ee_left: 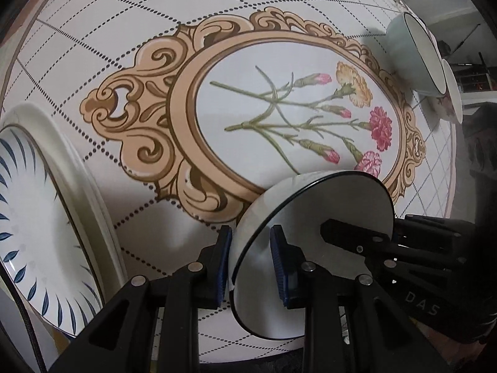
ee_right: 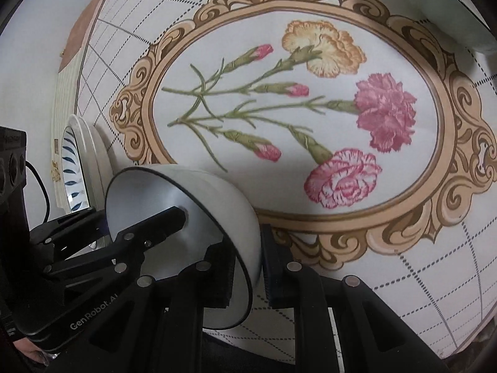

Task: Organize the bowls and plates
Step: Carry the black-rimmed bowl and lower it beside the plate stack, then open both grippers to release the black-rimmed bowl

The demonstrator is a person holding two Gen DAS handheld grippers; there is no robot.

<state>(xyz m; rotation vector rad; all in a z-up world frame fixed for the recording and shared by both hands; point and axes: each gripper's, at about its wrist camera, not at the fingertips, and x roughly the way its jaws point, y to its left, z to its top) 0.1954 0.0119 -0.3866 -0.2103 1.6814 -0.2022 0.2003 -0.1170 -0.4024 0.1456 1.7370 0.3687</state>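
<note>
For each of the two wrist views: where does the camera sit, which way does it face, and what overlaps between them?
Left wrist: rides the left gripper, looking steeply down at the floral-print tablecloth; its jaws clamp the rim of a white black-rimmed bowl, and the right gripper shows.
Right wrist: rides the right gripper, facing down likewise; its jaws clamp the bowl's opposite rim, and the left gripper shows.
Shared: bowl, tablecloth, blue leaf-pattern plate.
</note>
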